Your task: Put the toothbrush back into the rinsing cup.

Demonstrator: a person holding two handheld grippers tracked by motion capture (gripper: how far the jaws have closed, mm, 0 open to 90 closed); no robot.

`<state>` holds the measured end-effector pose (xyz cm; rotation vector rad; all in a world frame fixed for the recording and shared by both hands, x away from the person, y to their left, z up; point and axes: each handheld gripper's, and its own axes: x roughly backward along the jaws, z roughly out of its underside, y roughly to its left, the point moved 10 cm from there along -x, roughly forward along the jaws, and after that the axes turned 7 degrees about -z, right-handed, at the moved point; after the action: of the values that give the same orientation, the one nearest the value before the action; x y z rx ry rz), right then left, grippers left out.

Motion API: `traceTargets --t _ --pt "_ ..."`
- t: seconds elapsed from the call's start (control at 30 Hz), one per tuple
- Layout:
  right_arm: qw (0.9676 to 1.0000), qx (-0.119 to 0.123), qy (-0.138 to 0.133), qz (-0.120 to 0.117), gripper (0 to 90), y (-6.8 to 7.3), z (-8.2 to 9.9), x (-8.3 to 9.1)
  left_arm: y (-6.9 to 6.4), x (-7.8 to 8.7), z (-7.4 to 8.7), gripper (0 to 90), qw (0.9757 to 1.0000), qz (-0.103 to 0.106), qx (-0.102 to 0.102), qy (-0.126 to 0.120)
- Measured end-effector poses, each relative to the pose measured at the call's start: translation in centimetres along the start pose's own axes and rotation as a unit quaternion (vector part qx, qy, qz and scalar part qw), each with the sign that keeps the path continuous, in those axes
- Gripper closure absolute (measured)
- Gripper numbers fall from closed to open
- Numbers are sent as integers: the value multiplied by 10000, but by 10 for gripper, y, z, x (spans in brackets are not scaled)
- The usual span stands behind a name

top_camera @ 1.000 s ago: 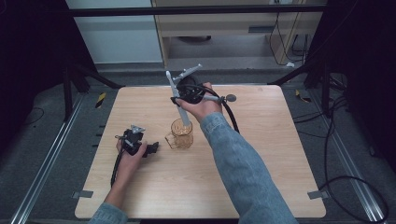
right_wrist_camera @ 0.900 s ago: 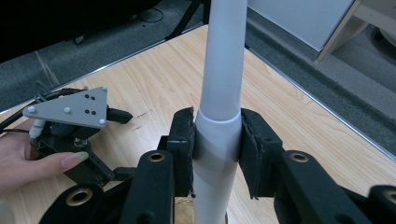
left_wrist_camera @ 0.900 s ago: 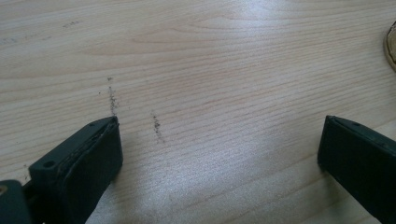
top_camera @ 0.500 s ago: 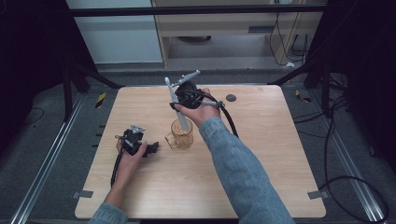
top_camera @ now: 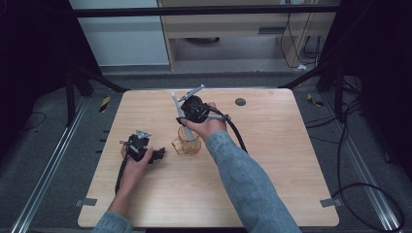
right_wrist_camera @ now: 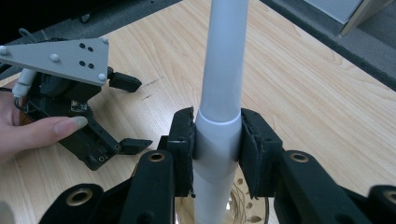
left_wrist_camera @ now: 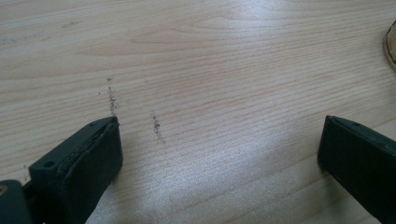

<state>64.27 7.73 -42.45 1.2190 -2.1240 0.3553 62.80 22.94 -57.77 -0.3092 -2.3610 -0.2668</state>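
In the high view, the right gripper (top_camera: 187, 127) has come down since the earlier pictures and now sits directly over the glass cup (top_camera: 186, 143) in the middle of the table (top_camera: 272, 160), carrying a white tube (top_camera: 176, 103) that slants up and to the far left. I judge the lower end of the tube is being lowered into the cup, though the hand hides the meeting point, so I cannot say whether it has reached the bottom. The left gripper (top_camera: 158, 155) rests on the table just left of the cup and has not shifted.

In the left gripper view, its two black jaws stand wide apart over bare wood, nothing between them; a sliver of the cup's rim (left_wrist_camera: 391, 49) shows at the far right edge.

In the right gripper view, the jaws are clamped on the white tube (right_wrist_camera: 223, 84), pads pressed to both sides at its collar. Below them the mouth of the glass cup (right_wrist_camera: 243, 210) is visible, the tube running down into it. The left gripper (right_wrist_camera: 112, 112) lies to the left, with its jaws open.
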Motion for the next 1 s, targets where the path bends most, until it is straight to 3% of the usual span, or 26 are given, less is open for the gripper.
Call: traceTargets --t 1.0 --pt "9998 -33 194 28 675 -4 18 -5 0 0 0 0 10000 8 -1 5"
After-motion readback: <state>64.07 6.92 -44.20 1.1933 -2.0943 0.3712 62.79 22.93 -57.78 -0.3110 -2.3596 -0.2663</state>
